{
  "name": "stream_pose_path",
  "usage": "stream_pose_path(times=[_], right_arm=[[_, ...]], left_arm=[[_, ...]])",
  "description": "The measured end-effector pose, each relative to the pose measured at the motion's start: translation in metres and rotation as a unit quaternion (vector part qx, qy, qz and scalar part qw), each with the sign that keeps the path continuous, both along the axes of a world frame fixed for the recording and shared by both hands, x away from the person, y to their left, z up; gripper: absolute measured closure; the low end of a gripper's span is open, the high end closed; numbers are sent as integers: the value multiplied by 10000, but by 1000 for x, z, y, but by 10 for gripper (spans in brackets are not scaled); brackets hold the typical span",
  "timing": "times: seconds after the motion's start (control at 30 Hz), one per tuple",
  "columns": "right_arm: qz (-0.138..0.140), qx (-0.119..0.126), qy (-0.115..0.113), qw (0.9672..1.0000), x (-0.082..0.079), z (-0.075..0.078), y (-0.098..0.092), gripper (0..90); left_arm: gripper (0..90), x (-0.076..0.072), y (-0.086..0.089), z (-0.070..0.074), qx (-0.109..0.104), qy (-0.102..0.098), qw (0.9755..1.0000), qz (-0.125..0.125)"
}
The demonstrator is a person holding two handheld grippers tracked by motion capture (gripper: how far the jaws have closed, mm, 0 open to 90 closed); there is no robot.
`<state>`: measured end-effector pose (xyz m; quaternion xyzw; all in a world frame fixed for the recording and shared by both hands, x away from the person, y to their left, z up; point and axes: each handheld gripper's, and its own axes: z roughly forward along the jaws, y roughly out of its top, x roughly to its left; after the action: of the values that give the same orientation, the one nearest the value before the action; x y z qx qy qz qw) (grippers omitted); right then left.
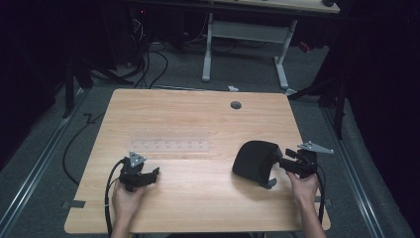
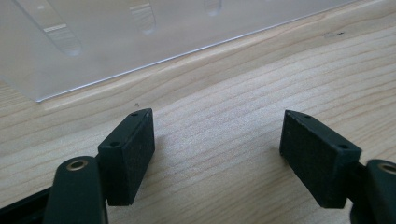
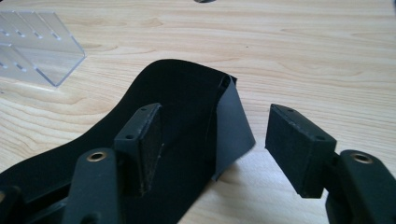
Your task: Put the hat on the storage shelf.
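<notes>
**Reaching for the black pouch, grasp not yet made**

Closing in on the black pouch [image 1: 255,159], the right claw [image 3: 215,135] has its jaws spread apart, with a loose flap of the pouch standing up between them; neither jaw presses on the material, so the claw is released and nothing is gripped. From the high view the pouch lies on the right half of the tabletop [image 1: 198,114], just beside the right claw [image 1: 289,161], with a small grey tab poking out at its near edge. It looks like soft, limp fabric or rubbery sheet, partly folded over itself.

The left claw [image 1: 148,174] sits well apart from the pouch, on the left near side of the tabletop. Its own view shows both jaws wide open over bare wood, holding nothing, with the edge of a clear acrylic rack [image 2: 116,42] lying just ahead of it. That rack rests flat near the middle of the tabletop [image 1: 171,141], and its slots appear empty.

Judging from this, the work is at an early stage: the pouch still rests on the wood, unlifted, and neither claw has hold of anything. What remains seems to be pinching the raised flap with the right claw, then lifting or unfolding the pouch, perhaps with help from the left.
</notes>
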<state>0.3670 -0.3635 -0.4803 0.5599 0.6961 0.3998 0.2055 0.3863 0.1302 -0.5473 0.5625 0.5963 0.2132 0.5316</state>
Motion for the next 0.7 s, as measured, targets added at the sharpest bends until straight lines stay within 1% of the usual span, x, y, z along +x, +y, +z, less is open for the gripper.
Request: stream_pose_path(times=[0.07,0.1,0.13,0.17,0.2,0.27,0.37,0.43,0.47,0.53,0.6,0.67,0.7], right_arm=[[48,-2,29,10000,5,0,1,353],[72,-1,-1,10000,7,-1,2,353],[59,70,-34,10000,11,-3,0,355],[59,70,-34,10000,11,-3,0,355],[4,77,-29,10000,14,-5,-1,354],[-5,160,44,9999,19,-8,-3,352],[112,135,72,9998,24,-8,-1,352],[207,68,75,9997,28,-7,3,353],[229,80,99,9997,30,-7,5,353],[314,-1,141,9994,34,-7,7,352],[360,-27,182,9992,39,-7,10,352],[383,30,159,9991,43,-8,10,352],[374,67,204,9991,47,-10,10,352]], left_arm=[[268,0,0,0,1,0,10000,0],[268,0,0,0,0,0,10000,0],[268,0,0,0,1,1,10000,0],[268,0,0,0,6,-2,10000,1],[268,0,0,0,6,-2,10000,0],[268,0,0,0,6,1,10000,3],[268,0,0,0,1,-1,10000,12],[268,0,0,0,13,7,10000,9],[268,0,0,0,7,0,10000,15],[268,0,0,0,7,0,10000,21],[268,0,0,0,-4,-5,10000,28],[267,0,-1,0,-3,-7,10000,34],[267,0,-1,0,3,-5,10000,32]])
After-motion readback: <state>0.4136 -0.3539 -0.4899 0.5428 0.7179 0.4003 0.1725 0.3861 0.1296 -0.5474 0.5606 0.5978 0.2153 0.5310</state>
